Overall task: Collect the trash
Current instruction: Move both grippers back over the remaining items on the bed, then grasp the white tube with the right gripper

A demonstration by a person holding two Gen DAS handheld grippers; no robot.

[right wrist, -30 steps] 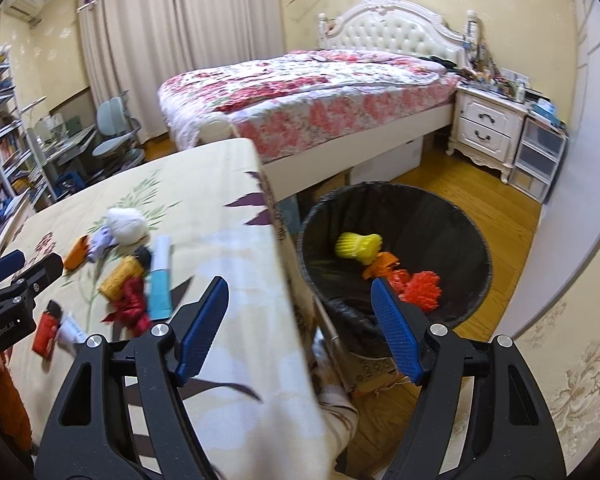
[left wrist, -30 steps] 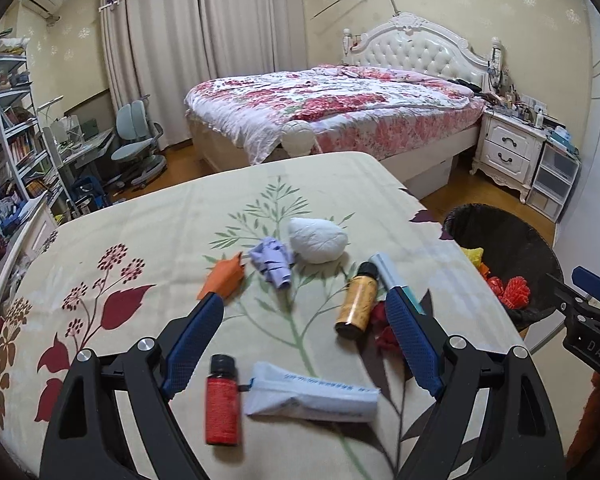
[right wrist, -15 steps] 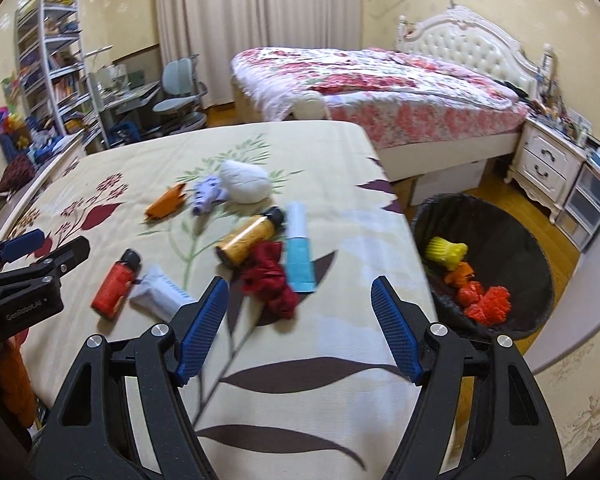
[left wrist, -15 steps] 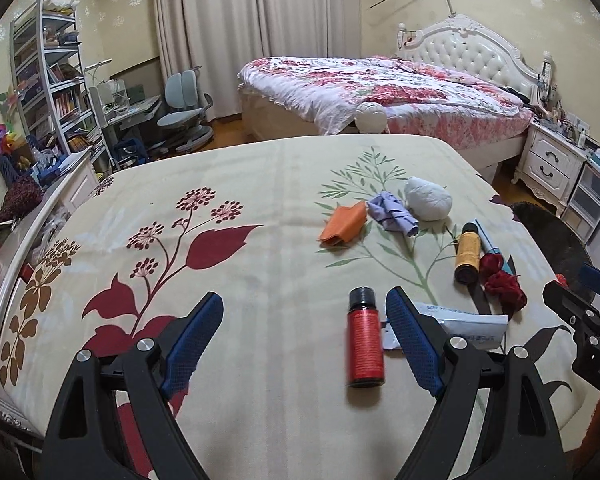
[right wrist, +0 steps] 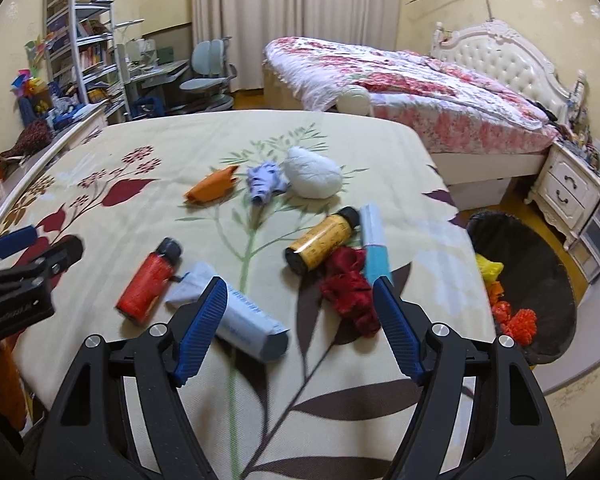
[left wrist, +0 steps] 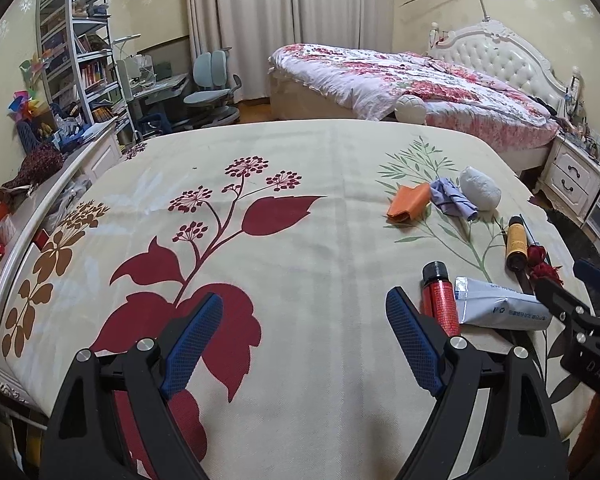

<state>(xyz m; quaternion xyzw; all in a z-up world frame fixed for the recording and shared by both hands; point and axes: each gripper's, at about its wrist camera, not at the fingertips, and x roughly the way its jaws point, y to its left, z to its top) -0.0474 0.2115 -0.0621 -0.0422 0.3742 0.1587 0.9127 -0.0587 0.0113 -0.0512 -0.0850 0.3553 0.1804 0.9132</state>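
My left gripper (left wrist: pixel 304 340) has its jaws spread wide over bare cloth near the front edge of the table (left wrist: pixel 300 208), nothing between them. My right gripper (right wrist: pixel 298 322) is also wide and empty, its left finger in front of the grey tube (right wrist: pixel 236 314); the tube's print is too blurred to read there, and in the left view I make out only a recycling mark and small unreadable lettering. The body of my left gripper, at the left edge of the right view, bears white lettering I cannot make out for sure, and the right gripper's body in the left view shows "DAS", cut off by the frame. The trash lies toward the table's right edge, eight pieces by my count: one red bottle (right wrist: pixel 148 280) with a black cap beside the tube, one yellow bottle (right wrist: pixel 320 242) with a dark cap, one red cloth scrap (right wrist: pixel 350 290) touching it, one pale blue stick (right wrist: pixel 374 246) partly behind the scrap, and further back one orange wad (right wrist: pixel 212 190), one lilac wad (right wrist: pixel 264 182) and one white lump (right wrist: pixel 314 178) in a row. The labels on both bottles are unreadable. Off the table's right edge stands one black bin (right wrist: pixel 540 276), its near rim hidden by the table, holding yellow, orange and red bits I cannot count.
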